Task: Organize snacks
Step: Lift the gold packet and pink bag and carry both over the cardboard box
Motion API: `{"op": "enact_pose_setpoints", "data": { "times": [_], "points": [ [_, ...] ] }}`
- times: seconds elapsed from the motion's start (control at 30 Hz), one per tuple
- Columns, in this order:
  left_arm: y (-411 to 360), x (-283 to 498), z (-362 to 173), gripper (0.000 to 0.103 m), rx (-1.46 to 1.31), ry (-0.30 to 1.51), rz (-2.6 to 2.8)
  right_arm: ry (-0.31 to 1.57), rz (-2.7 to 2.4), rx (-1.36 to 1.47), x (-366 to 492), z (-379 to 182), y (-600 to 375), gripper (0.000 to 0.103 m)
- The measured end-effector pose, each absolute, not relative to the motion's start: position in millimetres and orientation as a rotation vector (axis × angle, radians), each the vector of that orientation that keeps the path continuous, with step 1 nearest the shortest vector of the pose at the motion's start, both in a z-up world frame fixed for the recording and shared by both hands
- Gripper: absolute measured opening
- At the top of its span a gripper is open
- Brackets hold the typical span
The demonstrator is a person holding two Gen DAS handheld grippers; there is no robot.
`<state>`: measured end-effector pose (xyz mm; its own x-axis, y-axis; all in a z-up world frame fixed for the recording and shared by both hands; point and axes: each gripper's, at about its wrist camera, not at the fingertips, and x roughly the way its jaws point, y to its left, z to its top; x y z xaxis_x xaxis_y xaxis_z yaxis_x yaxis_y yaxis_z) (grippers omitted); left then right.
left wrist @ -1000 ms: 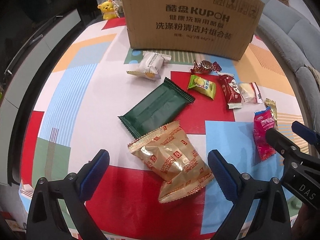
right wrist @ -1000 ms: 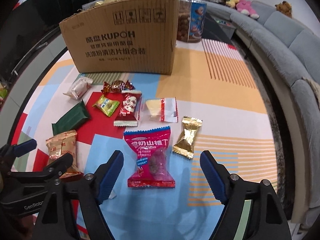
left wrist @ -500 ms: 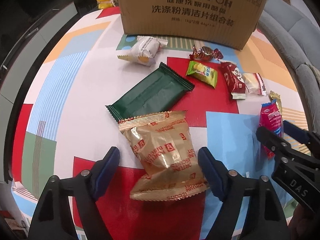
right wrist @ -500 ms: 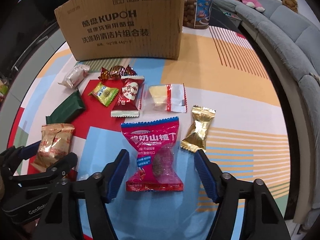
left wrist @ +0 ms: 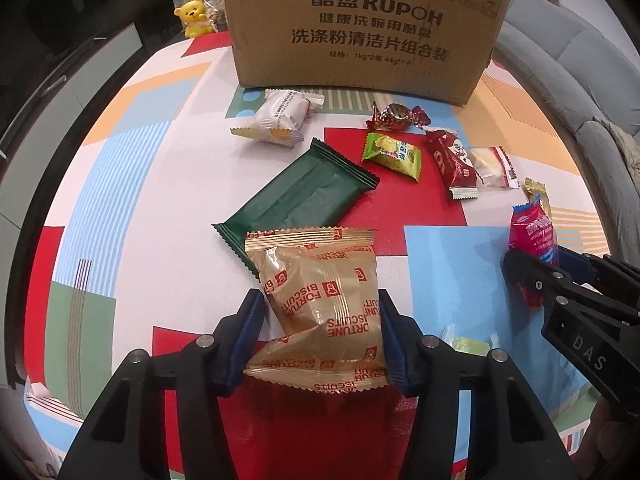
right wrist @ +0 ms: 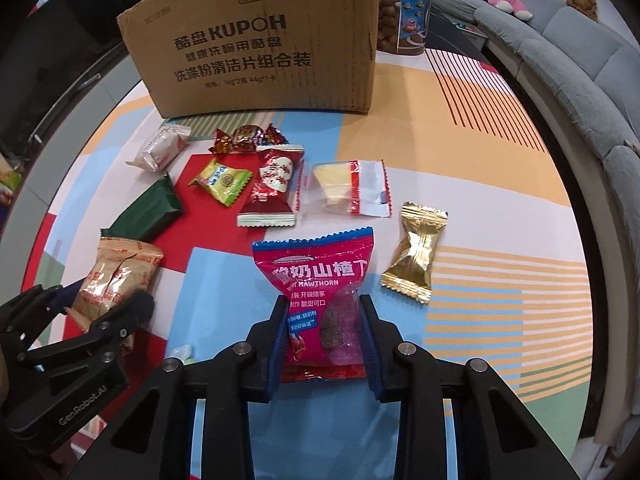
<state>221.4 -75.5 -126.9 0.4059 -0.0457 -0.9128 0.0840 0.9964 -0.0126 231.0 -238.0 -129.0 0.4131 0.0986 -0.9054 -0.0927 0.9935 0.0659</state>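
Your left gripper (left wrist: pixel 320 344) points steeply down at the table; its jaws have just been closing and the blue pads (left wrist: pixel 248 332) now press both sides of the gold fortune-biscuit packet (left wrist: pixel 320 300), which lies on the patterned tablecloth (left wrist: pixel 120 184) at the near edge. Your right gripper (right wrist: pixel 324 340) tilts down in the same way just to its right; its jaws have also just been closing and pinch the lower part of the pink hawthorn packet (right wrist: pixel 316 276), which rests on a blue patch of the cloth

Beyond the gold packet, and tucked partly under its top edge, lies the dark green wrapper (left wrist: pixel 300 196). Just beside the pink packet, on its right, lies a gold twist candy (right wrist: pixel 416 252). Farther out sits a row of loose snacks: a white packet (right wrist: pixel 160 152), a lime-green sachet (right wrist: pixel 222 180), a red-and-white packet (right wrist: pixel 272 184) and a clear packet with red stripes (right wrist: pixel 348 188), with a red foil twist candy (right wrist: pixel 246 138) behind them

At the far side stands the cardboard box (right wrist: pixel 260 44), printed face toward you; its inside cannot be seen. Behind its right corner stands a clear tub (right wrist: pixel 404 12) that appears to hold brown round snacks. A yellow bear figure (left wrist: pixel 196 16) stands left of the box, and a grey sofa (right wrist: pixel 592 60) curves along the right
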Motion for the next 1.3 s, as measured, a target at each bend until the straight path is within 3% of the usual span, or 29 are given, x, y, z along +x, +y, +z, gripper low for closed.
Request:
{"op": "enact_pose_setpoints", "data": {
  "times": [1.3],
  "points": [
    [-51,200,-37,0.053,0.053,0.904,-0.101,0.959,0.089,0.018,195,-47,-214,0.033]
  ]
}}
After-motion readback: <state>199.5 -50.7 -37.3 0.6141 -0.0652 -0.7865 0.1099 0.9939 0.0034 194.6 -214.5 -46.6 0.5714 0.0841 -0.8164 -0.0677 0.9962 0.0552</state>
